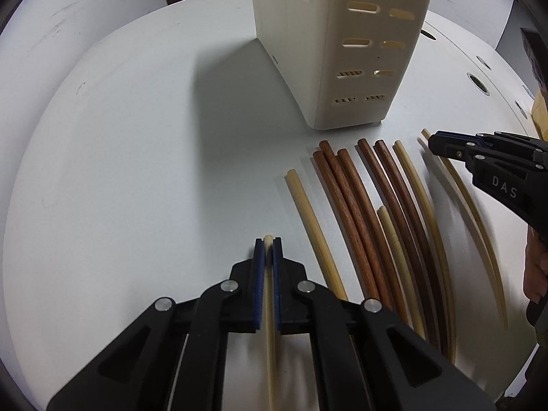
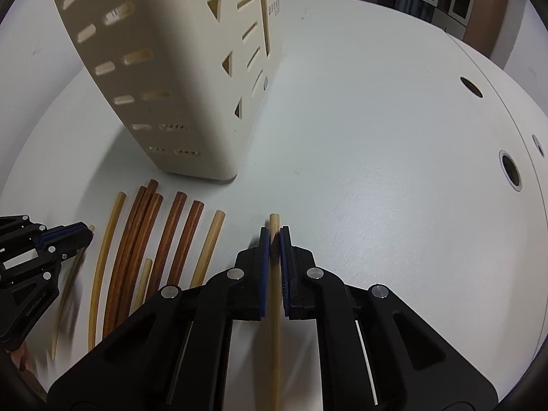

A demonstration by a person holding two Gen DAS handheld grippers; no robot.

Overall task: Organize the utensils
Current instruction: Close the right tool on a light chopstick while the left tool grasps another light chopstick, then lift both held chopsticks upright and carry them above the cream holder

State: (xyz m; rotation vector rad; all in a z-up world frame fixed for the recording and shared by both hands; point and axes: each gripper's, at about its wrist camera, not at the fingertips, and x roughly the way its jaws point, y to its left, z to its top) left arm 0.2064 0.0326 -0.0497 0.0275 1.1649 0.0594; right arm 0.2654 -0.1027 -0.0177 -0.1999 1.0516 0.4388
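Observation:
A cream chopstick (image 1: pixel 270 325) runs between the blue pads of my left gripper (image 1: pixel 269 245), which is shut on it just above the white table (image 1: pixel 137 144). My right gripper (image 2: pixel 274 236) is shut on another pale chopstick (image 2: pixel 274 325); its tip pokes out past the fingertips. Each gripper also shows in the other's view: the right gripper (image 1: pixel 432 144) at the right edge, the left gripper (image 2: pixel 87 236) at the left edge. Between them lie several brown chopsticks (image 1: pixel 356 212) and cream chopsticks (image 1: pixel 315 226) in a row. A tall cream slotted utensil holder (image 1: pixel 342 68) stands upright just beyond the row.
The holder (image 2: pixel 164 85) has several compartments and sits left of centre in the right wrist view. Round cable holes (image 2: pixel 510 171) mark the table at the far right. A person's hand (image 1: pixel 537 267) shows at the right edge. Bare tabletop spreads left of the row.

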